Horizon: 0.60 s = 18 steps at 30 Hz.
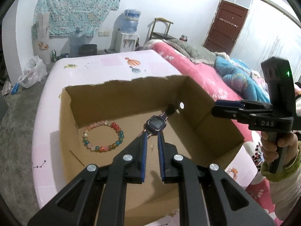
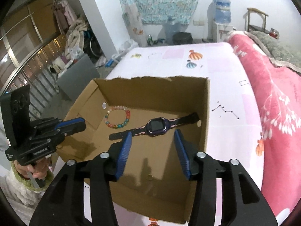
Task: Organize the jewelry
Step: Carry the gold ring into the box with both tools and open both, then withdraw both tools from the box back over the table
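Cardboard box [image 2: 205, 113]: holds smartwatch [image 2: 157, 127], beaded bracelet [image 2: 118, 117] | left gripper [image 1: 152, 134]: jaws narrowly parted, empty | right gripper [image 2: 152, 134]: jaws wide apart, empty

Watch [image 2: 157, 125] and bracelet [image 2: 117, 117] in box [image 2: 150, 88], bracelet left, box on table [image 2: 225, 94]

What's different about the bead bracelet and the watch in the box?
The round bracelet of orange, teal and pale glass-like beads forms a closed ring, while the dark purple square-faced watch with a pink-trimmed strap lies stretched out straight. The bracelet is many-coloured; the watch is mostly dark. Both lie flat on the floor of the brown cardboard box, apart from each other.
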Each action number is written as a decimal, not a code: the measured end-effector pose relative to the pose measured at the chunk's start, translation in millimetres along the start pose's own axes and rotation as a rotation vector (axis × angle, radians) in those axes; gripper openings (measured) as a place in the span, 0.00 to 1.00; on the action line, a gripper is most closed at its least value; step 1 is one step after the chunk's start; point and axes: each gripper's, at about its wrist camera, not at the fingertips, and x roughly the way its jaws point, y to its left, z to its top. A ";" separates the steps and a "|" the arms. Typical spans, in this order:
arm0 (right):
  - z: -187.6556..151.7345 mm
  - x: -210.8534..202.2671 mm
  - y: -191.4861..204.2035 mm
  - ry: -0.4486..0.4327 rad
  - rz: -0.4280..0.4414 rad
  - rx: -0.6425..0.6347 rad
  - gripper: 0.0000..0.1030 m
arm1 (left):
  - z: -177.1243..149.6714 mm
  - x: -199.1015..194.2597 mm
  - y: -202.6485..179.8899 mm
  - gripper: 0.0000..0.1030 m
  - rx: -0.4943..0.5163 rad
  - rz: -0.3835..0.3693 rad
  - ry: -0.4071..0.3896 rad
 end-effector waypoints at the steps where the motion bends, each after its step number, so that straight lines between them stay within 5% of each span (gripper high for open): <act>1: -1.1 -4.4 0.4 -0.013 0.003 0.004 0.48 | -0.4 -3.7 0.5 0.11 -0.002 -0.001 -0.006; 18: -39.3 -57.2 16.2 -0.166 0.017 0.092 0.61 | -20.9 -62.6 -18.5 0.52 0.049 0.035 -0.106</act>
